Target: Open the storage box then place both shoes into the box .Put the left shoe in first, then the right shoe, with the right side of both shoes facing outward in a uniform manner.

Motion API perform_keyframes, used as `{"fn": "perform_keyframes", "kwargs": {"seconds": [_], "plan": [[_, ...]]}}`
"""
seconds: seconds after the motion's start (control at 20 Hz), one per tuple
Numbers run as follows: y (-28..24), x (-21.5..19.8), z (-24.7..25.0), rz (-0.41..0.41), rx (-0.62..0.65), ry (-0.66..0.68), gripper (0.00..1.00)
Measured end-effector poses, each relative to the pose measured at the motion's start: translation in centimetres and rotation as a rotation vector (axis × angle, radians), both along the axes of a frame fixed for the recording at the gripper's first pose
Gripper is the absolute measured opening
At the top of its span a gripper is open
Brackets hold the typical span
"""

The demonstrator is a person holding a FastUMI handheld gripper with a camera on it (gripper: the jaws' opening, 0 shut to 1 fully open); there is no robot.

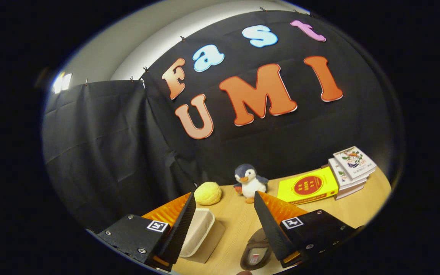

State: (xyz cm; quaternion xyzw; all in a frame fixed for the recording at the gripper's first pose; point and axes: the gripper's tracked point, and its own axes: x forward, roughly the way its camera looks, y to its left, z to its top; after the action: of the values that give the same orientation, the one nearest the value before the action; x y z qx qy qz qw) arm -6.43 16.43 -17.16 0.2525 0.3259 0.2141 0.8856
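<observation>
Looking forward along the gripper [224, 200], its two fingers are seen spread wide apart with nothing pinched between them, held above a light wooden table [239, 221]. One storage box [199, 233], pale and shallow, is found at about seven o'clock from the gap between the fingers; its near side is hidden behind the left finger, so it cannot be told whether a lid is on it or off. One shoe [256, 252], brownish with a pale insole or inner label, lies on the table at about five o'clock from the gap, partly covered by the right finger and cut off at its near end; whether it is the left or the right shoe cannot be made out. Beyond the fingers, at roughly twelve o'clock, one small plush penguin [249, 182] stands upright near the black cloth wall [101, 152]. Just beside it, at its nine o'clock, one yellow, bumpy, rounded thing [207, 193] rests on the table; what it is cannot be told. At the penguin's three o'clock one yellow book [308, 186] lies flat, and farther that way a stack of white books [351, 168] is seen, perhaps three, though the count is uncertain.
</observation>
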Motion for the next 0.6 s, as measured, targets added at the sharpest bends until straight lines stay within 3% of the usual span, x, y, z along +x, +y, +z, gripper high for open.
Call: {"fn": "perform_keyframes", "kwargs": {"seconds": [0.6], "plan": [[10.0,-6.7,-7.1,0.254,0.188,0.345,0.92]]}}
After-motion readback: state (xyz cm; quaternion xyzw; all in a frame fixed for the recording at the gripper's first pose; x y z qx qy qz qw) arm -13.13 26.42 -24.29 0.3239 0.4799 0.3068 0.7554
